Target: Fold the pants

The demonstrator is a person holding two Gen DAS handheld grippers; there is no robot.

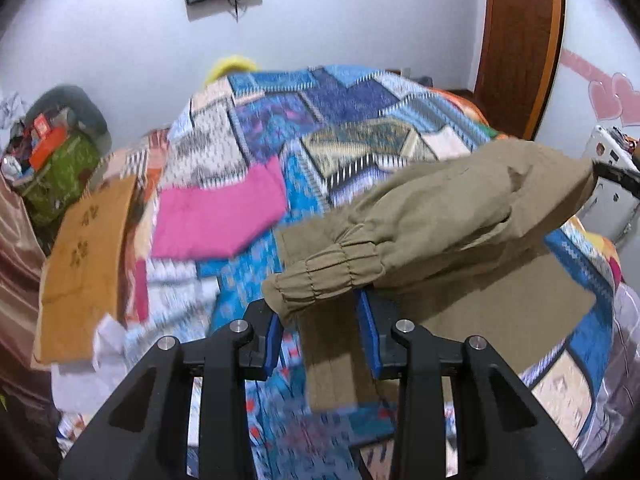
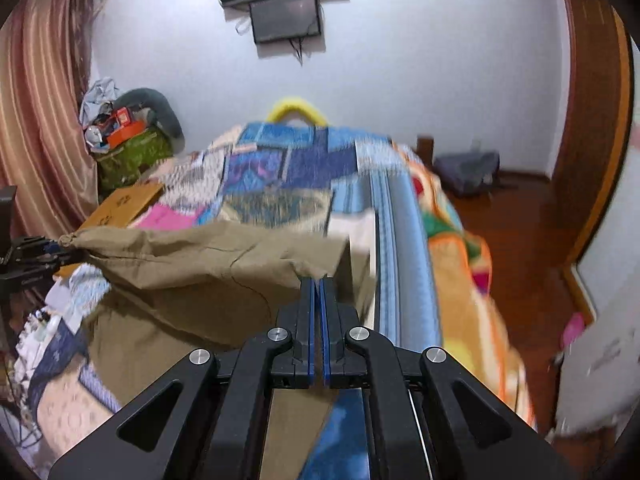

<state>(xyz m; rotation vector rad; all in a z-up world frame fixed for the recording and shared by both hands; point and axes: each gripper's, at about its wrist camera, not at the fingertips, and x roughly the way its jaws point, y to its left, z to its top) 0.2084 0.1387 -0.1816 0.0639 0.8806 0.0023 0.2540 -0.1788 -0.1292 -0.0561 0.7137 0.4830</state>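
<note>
Khaki pants (image 1: 460, 208) hang stretched in the air over a patchwork quilt (image 1: 320, 120) on the bed. My left gripper (image 1: 320, 300) is shut on the gathered elastic cuff (image 1: 320, 272), which bunches between its blue pads. In the right wrist view my right gripper (image 2: 319, 280) is shut on the other end of the pants (image 2: 200, 264), a thin edge of cloth pinched at the tips. Each gripper shows in the other's view: the right gripper (image 1: 616, 174) at the far right, the left gripper (image 2: 40, 256) at the far left. More khaki cloth lies below on the quilt (image 2: 288, 168).
A pink folded cloth (image 1: 216, 216) and a brown folded piece (image 1: 88, 256) lie on the bed's left side. A green bag piled with clutter (image 1: 60, 168) stands by the curtain (image 2: 44, 120). A wooden door (image 1: 520, 40) and bare wooden floor (image 2: 520, 232) are to the right.
</note>
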